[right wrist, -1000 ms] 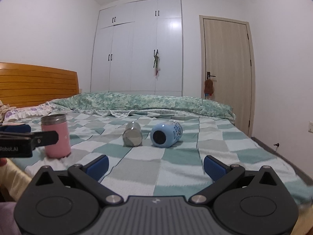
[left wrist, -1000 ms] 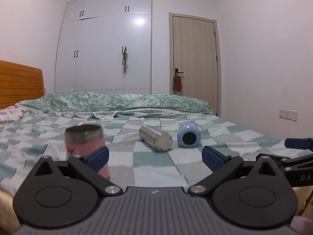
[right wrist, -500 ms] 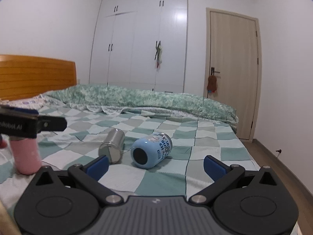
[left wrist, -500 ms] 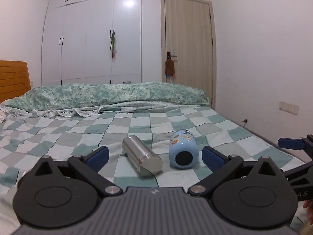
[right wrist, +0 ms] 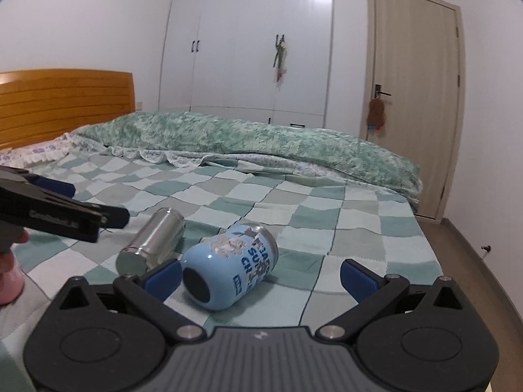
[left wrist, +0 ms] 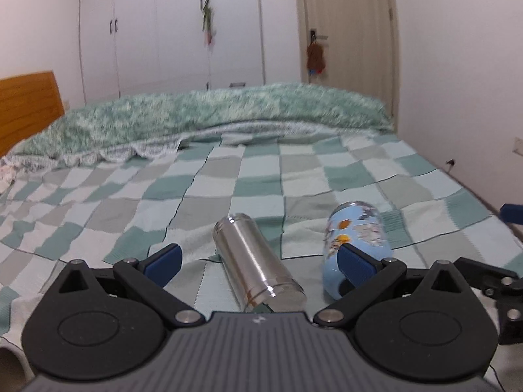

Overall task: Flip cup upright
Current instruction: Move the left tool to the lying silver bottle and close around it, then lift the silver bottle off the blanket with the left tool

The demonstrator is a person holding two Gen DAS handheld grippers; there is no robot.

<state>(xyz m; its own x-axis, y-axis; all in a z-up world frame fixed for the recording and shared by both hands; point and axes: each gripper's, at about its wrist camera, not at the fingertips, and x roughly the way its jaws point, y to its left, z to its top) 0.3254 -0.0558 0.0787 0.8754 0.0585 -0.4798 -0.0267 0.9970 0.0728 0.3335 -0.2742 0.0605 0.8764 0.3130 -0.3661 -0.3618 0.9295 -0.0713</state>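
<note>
two cups lie on their sides on the checked bedspread (right wrist: 353,228), a steel cup (left wrist: 258,263) and a blue printed cup (right wrist: 228,266) just beside it, bases toward the grippers and mouths toward the pillows, so either needs tipping up from the near end. left gripper (left wrist: 258,259) hangs low with the steel cup lined up between its wide-open jaws, holding nothing. right gripper (right wrist: 261,276) is likewise spread wide and empty, the blue cup near its left pad, apparently not touching.
</note>
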